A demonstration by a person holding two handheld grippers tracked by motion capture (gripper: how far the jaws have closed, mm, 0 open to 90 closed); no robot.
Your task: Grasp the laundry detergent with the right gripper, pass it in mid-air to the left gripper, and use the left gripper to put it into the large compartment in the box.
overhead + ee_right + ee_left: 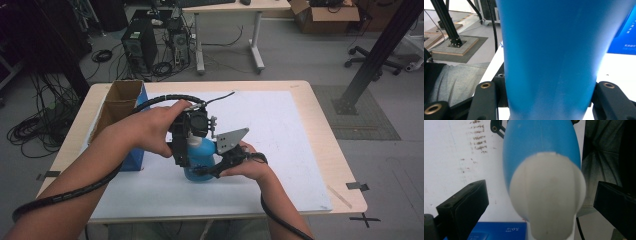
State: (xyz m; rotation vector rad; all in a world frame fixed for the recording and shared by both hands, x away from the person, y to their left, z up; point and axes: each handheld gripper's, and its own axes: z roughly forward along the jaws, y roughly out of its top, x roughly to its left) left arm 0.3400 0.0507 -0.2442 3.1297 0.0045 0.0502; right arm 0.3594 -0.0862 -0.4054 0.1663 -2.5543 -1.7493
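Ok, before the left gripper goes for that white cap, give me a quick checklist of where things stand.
1. Right gripper shut on the blue bottle: ok, jaws press both sides of the body.
2. Bottle upright on the white mat: ok in the high view.
3. Left gripper lined up with the white cap: ok, cap sits between its jaws.
4. Left gripper open wide enough: ok, gaps show on both sides of the cap.
5. Cap tight or loose: cannot tell.
6. Room beside the blue box: ok, box stands apart from the bottle.
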